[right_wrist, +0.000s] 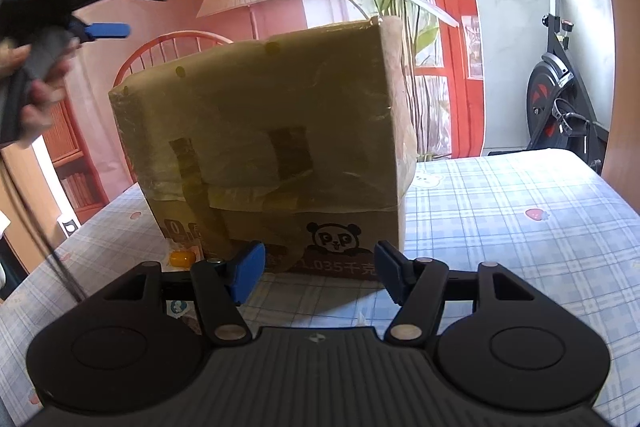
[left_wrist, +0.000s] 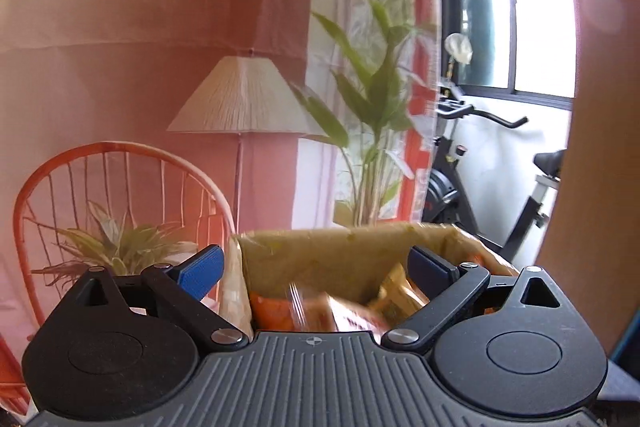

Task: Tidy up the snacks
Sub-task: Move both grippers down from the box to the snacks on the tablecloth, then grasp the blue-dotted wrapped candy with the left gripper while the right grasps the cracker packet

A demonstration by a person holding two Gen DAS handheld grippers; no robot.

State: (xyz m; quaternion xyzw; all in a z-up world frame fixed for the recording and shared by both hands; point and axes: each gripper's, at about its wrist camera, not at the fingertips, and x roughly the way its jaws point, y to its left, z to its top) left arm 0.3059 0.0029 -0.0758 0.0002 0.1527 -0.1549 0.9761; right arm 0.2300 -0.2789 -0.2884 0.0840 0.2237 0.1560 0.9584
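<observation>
A brown cardboard box (right_wrist: 272,131) with a panda print stands on the checked tablecloth (right_wrist: 500,219). In the left wrist view I look down over its open top (left_wrist: 348,251); several orange and yellow snack packets (left_wrist: 340,311) lie inside, one blurred. My left gripper (left_wrist: 316,267) is open and empty, held above the box; it also shows at the upper left of the right wrist view (right_wrist: 140,11). My right gripper (right_wrist: 320,271) is open and empty, low over the table just in front of the box. A small yellow item (right_wrist: 182,259) lies at the box's front left corner.
An orange wire chair (left_wrist: 120,195) stands behind the table with a small plant (left_wrist: 120,247). A floor lamp (left_wrist: 244,99), a tall plant (left_wrist: 376,87) and an exercise bike (right_wrist: 560,75) stand beyond. A wooden panel (left_wrist: 592,187) rises at the right.
</observation>
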